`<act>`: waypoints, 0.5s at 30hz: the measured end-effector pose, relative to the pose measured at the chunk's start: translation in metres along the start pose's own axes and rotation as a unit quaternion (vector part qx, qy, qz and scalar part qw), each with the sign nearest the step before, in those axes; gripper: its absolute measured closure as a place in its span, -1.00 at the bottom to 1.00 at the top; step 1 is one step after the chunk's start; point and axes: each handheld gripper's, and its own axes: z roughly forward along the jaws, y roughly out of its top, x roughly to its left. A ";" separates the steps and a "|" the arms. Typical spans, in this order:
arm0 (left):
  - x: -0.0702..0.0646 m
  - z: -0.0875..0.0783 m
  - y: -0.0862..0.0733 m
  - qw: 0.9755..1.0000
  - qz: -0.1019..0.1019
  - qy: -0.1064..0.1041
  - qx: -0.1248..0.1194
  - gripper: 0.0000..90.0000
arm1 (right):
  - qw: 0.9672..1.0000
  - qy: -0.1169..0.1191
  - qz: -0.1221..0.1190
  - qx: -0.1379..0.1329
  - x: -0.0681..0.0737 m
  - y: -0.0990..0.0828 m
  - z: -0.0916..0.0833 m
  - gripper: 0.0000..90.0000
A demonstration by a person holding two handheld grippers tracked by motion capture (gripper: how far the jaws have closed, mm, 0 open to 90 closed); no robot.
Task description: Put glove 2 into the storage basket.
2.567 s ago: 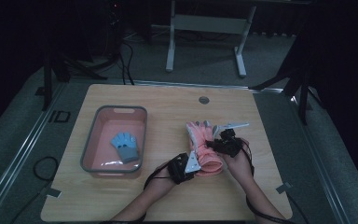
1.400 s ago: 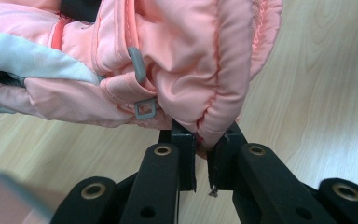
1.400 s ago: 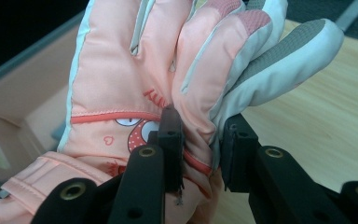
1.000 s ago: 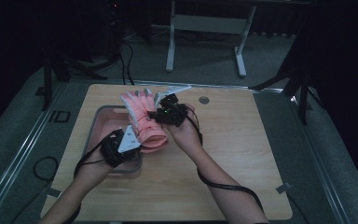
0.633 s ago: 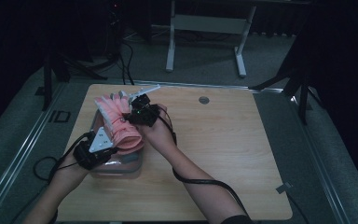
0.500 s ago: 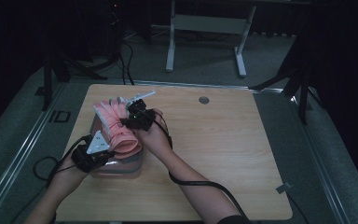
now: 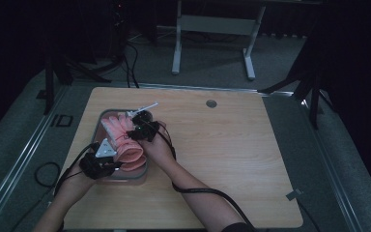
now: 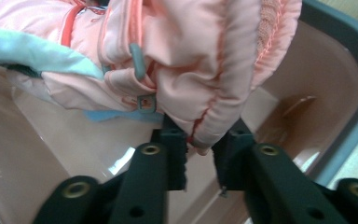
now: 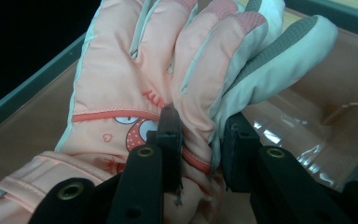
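Nearest the person, the left gripper reaches over the near end of the translucent pink plastic bin with a grey rim on the pale wooden table. Its jaws have just been opening; in the left gripper view the ribbed cuff of the padded salmon-pink winter glove sits between the pads, and I cannot tell whether they press on it. Just beyond, the right gripper is clamped on the glove's side beside the thumb. The glove hangs over the bin's inside, fingers pointing away, and a light-blue piece of fabric lies below it.
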 end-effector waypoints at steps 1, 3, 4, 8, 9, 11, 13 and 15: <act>0.000 0.001 0.000 1.000 -0.002 0.000 0.000 0.59 | 1.000 0.001 0.002 0.001 -0.001 0.000 0.001 0.57; 0.000 0.003 0.000 1.000 -0.008 -0.004 0.002 0.47 | 1.000 0.002 0.001 0.005 -0.002 0.001 0.004 0.54; 0.000 0.004 0.000 1.000 -0.010 -0.006 0.003 0.43 | 1.000 -0.002 -0.004 0.008 -0.001 0.002 0.005 0.51; -0.001 0.008 -0.002 1.000 -0.016 -0.010 0.001 0.26 | 1.000 -0.004 -0.007 0.014 -0.002 0.005 0.005 0.25; -0.001 0.008 -0.002 1.000 -0.019 -0.012 0.000 0.26 | 1.000 -0.001 -0.005 0.011 -0.004 0.005 0.003 0.18; -0.001 0.008 -0.002 1.000 -0.024 -0.013 -0.003 0.21 | 1.000 0.003 -0.005 0.008 -0.005 0.005 0.001 0.05; 0.000 0.007 -0.003 0.999 -0.032 -0.012 -0.008 0.16 | 1.000 -0.003 -0.014 0.002 -0.005 0.006 -0.003 -0.01; 0.000 0.005 -0.003 0.999 -0.041 -0.012 -0.018 0.16 | 0.999 -0.019 -0.030 -0.012 -0.005 0.007 -0.009 -0.23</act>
